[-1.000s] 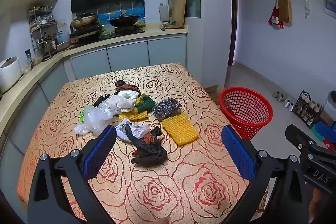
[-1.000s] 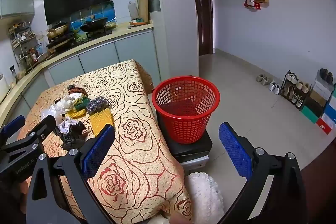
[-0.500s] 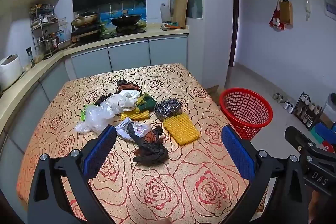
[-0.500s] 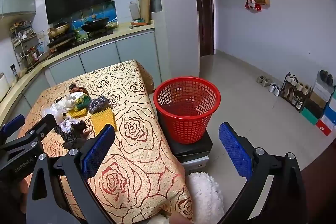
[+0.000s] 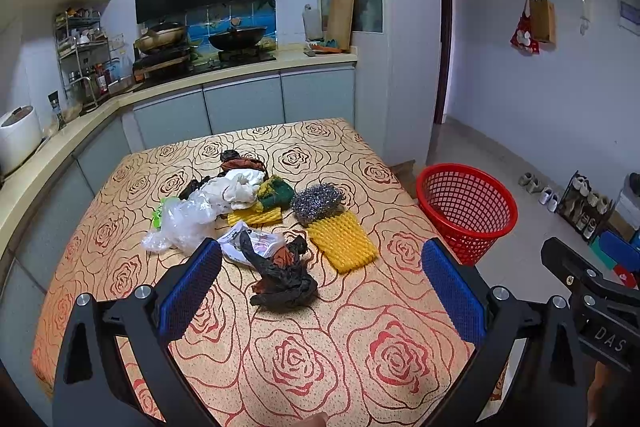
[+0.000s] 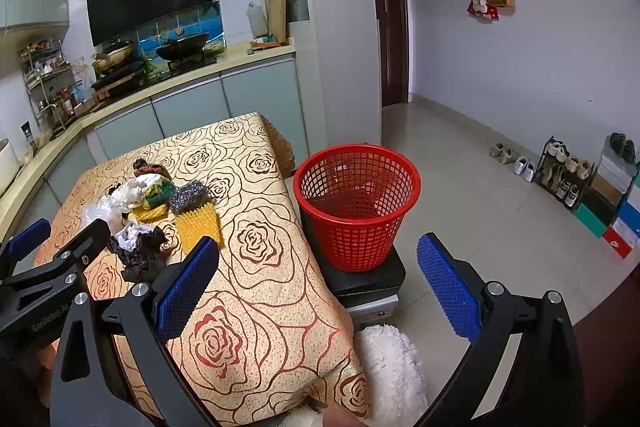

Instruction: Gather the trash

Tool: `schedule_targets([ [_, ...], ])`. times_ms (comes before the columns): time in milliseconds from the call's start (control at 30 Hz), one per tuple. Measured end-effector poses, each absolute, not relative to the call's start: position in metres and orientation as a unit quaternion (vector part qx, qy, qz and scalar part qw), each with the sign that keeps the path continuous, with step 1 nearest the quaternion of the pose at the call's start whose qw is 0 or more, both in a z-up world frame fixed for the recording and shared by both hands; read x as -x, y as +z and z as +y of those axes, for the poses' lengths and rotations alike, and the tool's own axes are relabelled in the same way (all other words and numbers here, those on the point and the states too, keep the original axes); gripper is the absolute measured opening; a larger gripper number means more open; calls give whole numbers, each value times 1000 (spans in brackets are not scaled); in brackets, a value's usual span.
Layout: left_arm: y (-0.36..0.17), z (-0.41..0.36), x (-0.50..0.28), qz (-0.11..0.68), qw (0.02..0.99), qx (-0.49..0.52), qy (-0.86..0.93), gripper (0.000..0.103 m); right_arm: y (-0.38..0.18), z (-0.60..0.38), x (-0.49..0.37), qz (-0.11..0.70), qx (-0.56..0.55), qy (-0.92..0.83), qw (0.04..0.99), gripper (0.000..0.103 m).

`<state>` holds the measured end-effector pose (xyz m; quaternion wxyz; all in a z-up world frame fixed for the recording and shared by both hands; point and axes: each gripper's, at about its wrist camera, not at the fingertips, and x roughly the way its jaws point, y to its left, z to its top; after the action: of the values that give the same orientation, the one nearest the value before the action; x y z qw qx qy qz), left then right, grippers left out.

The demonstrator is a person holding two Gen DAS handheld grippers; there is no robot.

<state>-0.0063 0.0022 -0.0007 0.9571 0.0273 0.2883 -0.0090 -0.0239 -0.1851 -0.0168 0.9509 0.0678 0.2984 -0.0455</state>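
Trash (image 5: 260,223) lies heaped on the table (image 5: 360,347), ahead of my left gripper (image 5: 320,291), jaws spread, empty. My right gripper (image 6: 320,287), likewise spread, faces the red basket (image 6: 356,203).

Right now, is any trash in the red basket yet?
No, the red basket looks empty inside in the right wrist view, and the trash pile sits on the table.

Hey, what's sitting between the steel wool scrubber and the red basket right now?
Nothing but bare tablecloth and the table's edge separates the steel wool scrubber from the red basket, which sits off the table; the left wrist view shows it.
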Motion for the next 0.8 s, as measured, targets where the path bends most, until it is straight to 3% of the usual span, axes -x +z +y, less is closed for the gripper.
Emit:
schedule_targets([
  [800, -12, 10, -17, 295, 955, -29, 9, 97, -27, -189, -4, 300, -53, -51, 951, 97],
])
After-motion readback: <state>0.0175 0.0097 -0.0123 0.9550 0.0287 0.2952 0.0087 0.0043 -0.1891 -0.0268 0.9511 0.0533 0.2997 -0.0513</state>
